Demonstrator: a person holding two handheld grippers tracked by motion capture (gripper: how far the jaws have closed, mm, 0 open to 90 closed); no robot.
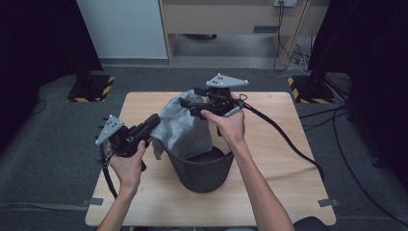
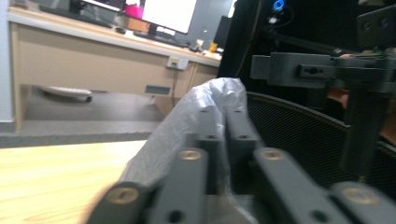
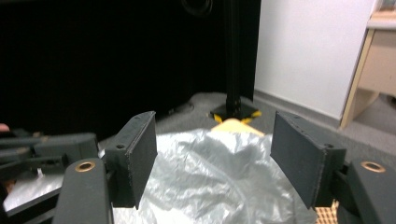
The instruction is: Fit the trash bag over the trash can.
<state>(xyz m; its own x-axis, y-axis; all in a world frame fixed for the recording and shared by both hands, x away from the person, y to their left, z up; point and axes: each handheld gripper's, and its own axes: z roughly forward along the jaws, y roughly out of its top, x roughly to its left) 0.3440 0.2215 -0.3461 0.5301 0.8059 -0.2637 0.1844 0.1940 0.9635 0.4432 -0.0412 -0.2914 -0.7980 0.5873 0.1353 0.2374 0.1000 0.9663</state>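
A black mesh bin (image 1: 199, 173) stands at the middle of the wooden table (image 1: 279, 192), with a grey plastic bag (image 1: 183, 127) rising crumpled out of its far left side. My left gripper (image 1: 155, 119) reaches in from the left and is shut on the bag's edge. In the left gripper view its closed jaws pinch the film (image 2: 187, 126) next to the bin's mesh wall (image 2: 289, 135). My right gripper (image 1: 190, 99) hovers over the bag's far side. Its jaws stand open (image 3: 215, 154) above the bag (image 3: 215, 191) without touching it.
The right gripper's cable (image 1: 284, 139) trails across the table's right half. Black stand bases with yellow stripes (image 1: 91, 89) (image 1: 310, 91) sit on the floor off both far corners. A wooden desk (image 1: 231, 19) lies beyond the table.
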